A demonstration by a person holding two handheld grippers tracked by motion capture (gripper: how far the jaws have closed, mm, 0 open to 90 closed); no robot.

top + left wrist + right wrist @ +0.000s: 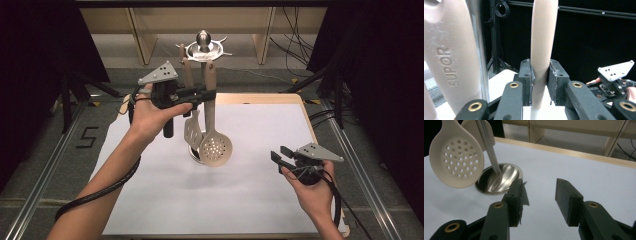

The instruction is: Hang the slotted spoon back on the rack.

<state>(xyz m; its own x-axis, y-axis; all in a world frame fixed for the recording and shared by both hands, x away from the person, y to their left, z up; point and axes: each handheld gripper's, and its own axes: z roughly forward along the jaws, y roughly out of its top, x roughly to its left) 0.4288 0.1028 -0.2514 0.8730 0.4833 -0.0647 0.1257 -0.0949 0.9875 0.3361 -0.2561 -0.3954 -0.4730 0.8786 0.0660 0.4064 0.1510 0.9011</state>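
Left forearm angled in from lower left, left hand [150, 112] raised, left gripper [209, 92] level, jaws clamped on a handle, right hand [311, 187] low at right, right gripper [278, 153] jaws apart, empty

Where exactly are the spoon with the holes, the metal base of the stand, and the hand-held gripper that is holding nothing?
Slotted spoon [216, 148]: high view, on its perforated bowl.
Stand base [509, 173]: right gripper view, on the shiny round dish.
Right hand-held gripper [279, 156]: high view, midway between its open fingertips.
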